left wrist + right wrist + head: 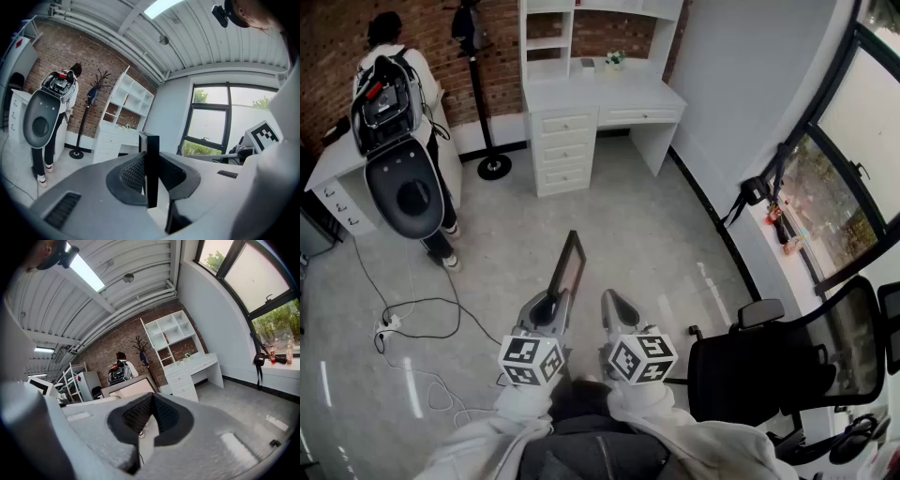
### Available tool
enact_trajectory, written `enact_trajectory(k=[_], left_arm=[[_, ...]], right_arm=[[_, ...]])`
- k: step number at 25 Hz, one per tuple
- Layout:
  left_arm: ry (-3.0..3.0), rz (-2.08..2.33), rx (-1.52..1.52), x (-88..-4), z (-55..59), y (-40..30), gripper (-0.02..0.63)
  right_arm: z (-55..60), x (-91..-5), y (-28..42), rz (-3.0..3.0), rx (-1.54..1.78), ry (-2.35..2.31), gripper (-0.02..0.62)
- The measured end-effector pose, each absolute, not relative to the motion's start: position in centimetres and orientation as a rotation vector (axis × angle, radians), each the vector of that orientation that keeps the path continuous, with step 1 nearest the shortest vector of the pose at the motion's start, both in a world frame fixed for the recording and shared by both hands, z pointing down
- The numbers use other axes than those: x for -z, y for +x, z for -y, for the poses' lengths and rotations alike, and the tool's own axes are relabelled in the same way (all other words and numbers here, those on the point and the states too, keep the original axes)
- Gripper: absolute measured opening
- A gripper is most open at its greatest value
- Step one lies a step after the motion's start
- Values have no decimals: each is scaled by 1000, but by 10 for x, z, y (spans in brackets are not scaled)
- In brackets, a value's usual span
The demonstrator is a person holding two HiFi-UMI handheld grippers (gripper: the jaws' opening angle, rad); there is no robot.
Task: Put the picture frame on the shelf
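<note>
A dark-rimmed picture frame (pixel 569 266) sticks forward from my left gripper (pixel 547 309), which is shut on its lower edge. In the left gripper view the picture frame (pixel 151 159) stands edge-on, with the left gripper (pixel 151 176) pressing its pads on both sides. My right gripper (pixel 616 307) hangs just to the right, shut with nothing in it. Seen from the right gripper (pixel 152 398), whose jaws meet at the tips, the picture frame (pixel 129 387) shows its pale face. The white shelf unit (pixel 572 37) stands on a white desk (pixel 600 96) far ahead across the floor.
A person (pixel 398 89) with gear on their back stands at the back left by a white cabinet (pixel 333 173). A black coat stand (pixel 480 94) is left of the desk. Cables (pixel 412 323) trail on the floor at left. A black office chair (pixel 759 370) sits close on the right, below the windows (pixel 844 187).
</note>
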State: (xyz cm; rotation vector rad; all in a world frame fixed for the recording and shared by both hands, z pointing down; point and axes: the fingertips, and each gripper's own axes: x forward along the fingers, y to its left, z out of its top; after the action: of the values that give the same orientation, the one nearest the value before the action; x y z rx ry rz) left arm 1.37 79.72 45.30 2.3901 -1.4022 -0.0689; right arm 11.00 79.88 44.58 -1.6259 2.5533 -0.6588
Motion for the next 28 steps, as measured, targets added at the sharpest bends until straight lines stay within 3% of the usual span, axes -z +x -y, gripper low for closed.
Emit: enact_trajectory(k=[11, 28], left_arm=[[2378, 1372, 93, -465, -762, 18, 63], [2386, 1377, 131, -459, -555, 4, 63]], right_arm=[[-766, -456, 124, -2463, 685, -1652, 0], [-561, -454, 100, -2483, 676, -1557, 0]])
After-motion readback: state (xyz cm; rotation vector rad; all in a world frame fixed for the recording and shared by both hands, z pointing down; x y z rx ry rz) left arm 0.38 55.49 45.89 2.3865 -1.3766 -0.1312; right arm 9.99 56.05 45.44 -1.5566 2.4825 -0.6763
